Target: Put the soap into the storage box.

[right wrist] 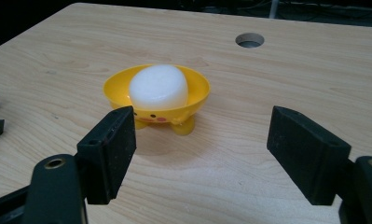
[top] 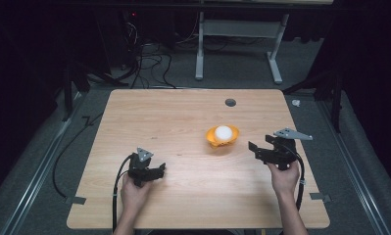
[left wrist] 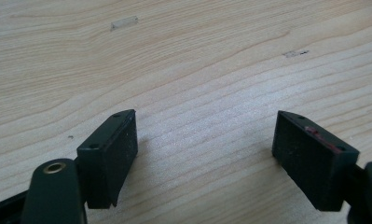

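High view: wooden table (top: 183, 122), person seated at 6 o'clock, one gripper in each hand. Yellow egg-cup bowl (top: 222, 137) stands right of table centre, at about 3 o'clock from the middle. It holds a white egg-shaped piece (top: 224, 131), resting inside the rim.

Right gripper (top: 254, 149): held near the right edge, at 4 o'clock from the bowl, jaws pointing toward it. Jaws spread wide, nothing between them. In the right gripper view the bowl sits at 11 o'clock beyond the jaw tips, clear of both; small feet and a printed face show on its front. Round cable hole (top: 230, 102) lies at 12 o'clock of the bowl, near the far edge.

Left gripper (top: 159, 169): low over the table at 8 o'clock from the bowl, well apart from it. Left gripper view: jaws parted wide, bare wood grain between them.
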A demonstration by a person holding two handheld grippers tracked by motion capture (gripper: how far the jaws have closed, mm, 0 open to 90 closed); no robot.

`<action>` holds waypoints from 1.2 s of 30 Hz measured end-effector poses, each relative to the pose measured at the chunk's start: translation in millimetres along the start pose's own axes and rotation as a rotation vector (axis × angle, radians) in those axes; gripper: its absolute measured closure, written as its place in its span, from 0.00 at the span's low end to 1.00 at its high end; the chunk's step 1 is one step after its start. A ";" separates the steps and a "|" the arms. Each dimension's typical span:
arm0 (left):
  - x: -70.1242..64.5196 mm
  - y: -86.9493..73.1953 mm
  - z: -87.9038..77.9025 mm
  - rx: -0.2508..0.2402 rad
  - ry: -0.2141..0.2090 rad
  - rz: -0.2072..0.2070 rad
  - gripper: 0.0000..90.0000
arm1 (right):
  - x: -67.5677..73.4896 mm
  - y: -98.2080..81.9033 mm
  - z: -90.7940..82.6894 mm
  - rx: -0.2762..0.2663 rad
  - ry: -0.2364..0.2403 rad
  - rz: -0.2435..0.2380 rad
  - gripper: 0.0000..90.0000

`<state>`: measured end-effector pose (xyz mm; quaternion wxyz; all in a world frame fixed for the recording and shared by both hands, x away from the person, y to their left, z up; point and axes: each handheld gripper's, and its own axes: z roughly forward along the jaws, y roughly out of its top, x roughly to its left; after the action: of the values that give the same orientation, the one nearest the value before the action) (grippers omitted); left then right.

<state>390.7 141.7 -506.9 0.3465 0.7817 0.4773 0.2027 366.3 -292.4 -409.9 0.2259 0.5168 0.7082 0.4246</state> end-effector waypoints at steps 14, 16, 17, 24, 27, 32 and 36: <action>0.0 0.0 0.0 0.000 0.000 0.000 0.25 | 1.2 -13.2 -4.6 0.006 0.011 0.013 0.28; 0.0 0.0 0.0 0.000 0.000 0.000 0.25 | 1.7 -15.8 -4.0 0.010 0.014 0.016 0.28; 0.0 0.0 0.0 0.000 0.000 0.000 0.25 | 1.8 -17.3 -3.3 0.011 0.018 0.017 0.28; 0.0 0.0 0.0 0.000 0.000 0.000 0.25 | 4.0 -25.8 1.8 0.025 0.026 0.034 0.28; 0.0 0.0 0.0 0.000 0.000 0.000 0.25 | 5.1 -28.2 4.1 0.032 0.032 0.036 0.28; 0.0 0.0 0.0 0.000 0.000 0.000 0.25 | 6.0 -33.1 8.3 0.046 0.042 0.047 0.30; 0.0 0.0 0.0 0.000 0.000 0.000 0.25 | 6.7 -36.7 11.4 0.055 0.045 0.048 0.30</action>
<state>390.7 141.8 -506.9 0.3465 0.7816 0.4774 0.2027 352.7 -285.9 -445.9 0.1851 0.5300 0.7118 0.4221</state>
